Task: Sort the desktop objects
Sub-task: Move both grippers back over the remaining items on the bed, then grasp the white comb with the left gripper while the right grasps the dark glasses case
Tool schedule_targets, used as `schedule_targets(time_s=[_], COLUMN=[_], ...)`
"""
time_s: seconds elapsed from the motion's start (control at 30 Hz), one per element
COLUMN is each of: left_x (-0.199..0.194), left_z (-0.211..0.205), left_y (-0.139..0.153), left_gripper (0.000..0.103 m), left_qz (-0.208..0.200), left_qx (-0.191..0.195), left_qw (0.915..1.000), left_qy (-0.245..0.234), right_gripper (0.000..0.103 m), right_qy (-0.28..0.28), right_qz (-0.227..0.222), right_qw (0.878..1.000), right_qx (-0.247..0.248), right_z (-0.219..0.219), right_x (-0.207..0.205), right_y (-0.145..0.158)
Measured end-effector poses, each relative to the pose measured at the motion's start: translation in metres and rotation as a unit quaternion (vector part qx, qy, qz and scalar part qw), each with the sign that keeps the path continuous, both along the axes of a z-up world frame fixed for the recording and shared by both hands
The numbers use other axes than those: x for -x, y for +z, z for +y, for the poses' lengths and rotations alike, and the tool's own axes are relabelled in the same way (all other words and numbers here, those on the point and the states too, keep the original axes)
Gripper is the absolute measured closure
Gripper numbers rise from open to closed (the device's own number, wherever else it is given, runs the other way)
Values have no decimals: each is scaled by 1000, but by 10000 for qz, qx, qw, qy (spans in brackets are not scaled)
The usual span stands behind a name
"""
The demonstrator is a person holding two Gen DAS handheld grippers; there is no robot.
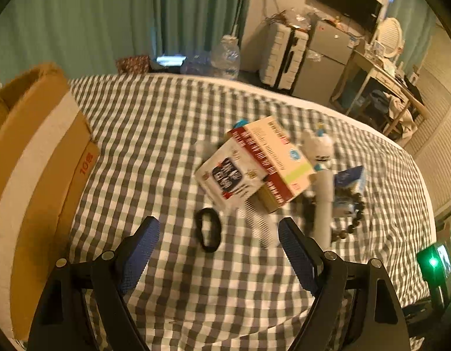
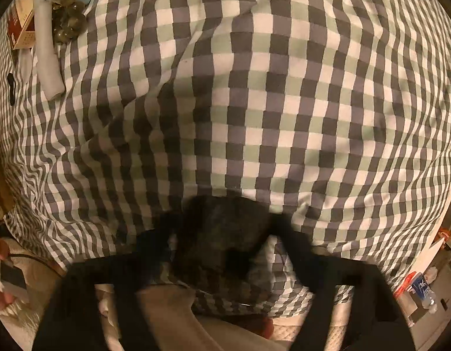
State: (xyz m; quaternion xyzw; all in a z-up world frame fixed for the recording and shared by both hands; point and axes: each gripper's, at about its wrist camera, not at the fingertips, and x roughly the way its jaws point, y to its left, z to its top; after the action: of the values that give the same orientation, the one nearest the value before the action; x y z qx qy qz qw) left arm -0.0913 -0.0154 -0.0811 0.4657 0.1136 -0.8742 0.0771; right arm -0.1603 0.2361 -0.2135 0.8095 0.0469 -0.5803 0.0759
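My left gripper (image 1: 219,259) hung wide apart over the checked bedsheet (image 1: 172,152), near a black elastic hair tie (image 1: 207,229). My right gripper (image 2: 222,234) was too blurred to tell.

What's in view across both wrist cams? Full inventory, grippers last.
Checked sheet: 1, grey-green-white, covers the bed.
Cardboard box: 1, brown, white tape, far left.
Printed cartons: 2, white-red, bed centre, blurred.
Hair tie: 1, black, in front of the cartons.
White tube: 1, right of the cartons.
Bead bracelet: 1, dark olive, beside the tube.
Suitcase: 1, white, background.
Left gripper: open, empty.
Right gripper: blurred, state unclear.
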Motion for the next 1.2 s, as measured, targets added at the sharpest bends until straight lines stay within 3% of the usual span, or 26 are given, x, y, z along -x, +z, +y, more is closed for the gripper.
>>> schedule_targets(time_s=[0.13, 0.2, 0.27, 0.33, 0.53, 0.7, 0.97, 1.03, 1.1, 1.17, 1.2], left_x=[1, 1, 1, 0, -1, 5, 32, 38, 44, 42, 42], left_z=[-7, -2, 7, 19, 63, 91, 119, 122, 124, 126, 127], left_y=[-8, -9, -8, -7, -14, -26, -45, -50, -58, -57, -56], left_gripper=[17, 17, 17, 17, 17, 17, 17, 31, 69, 87, 88], left_qz=[-91, -62, -21, 29, -38, -246, -301, -299, -414, -343, -346], left_qx=[-273, -264, -215, -146, 249, 195, 225, 228, 267, 270, 280], left_qw=[9996, 9996, 9995, 9987, 9929, 9907, 9906, 9907, 9900, 9881, 9869], left_qy=[50, -70, -241, -484, -1163, -1327, -1318, -1311, -1322, -1477, -1551], right_gripper=[39, 39, 39, 39, 39, 39, 39, 39, 39, 39, 39], right_qy=[-12, -27, -37, 102, 716, 586, 370, 371, 376, 367, 362], right_qz=[121, 397, 818, 1252, 1996, 2413, 2671, 2787, 2893, 3038, 3110], right_qw=[9996, 9982, 9944, 9908, 9764, 9671, 9606, 9574, 9544, 9500, 9477], right_qx=[269, 444, 662, 498, 412, 556, 677, 664, 639, 617, 611], right_z=[-4, -8, -13, -19, -43, -33, -9, -12, -4, -2, 2], right_x=[-3, 1, 0, -1, -11, -12, -4, -5, -2, -4, 4], right_y=[6, 16, 31, 39, 54, 64, 65, 74, 79, 80, 85])
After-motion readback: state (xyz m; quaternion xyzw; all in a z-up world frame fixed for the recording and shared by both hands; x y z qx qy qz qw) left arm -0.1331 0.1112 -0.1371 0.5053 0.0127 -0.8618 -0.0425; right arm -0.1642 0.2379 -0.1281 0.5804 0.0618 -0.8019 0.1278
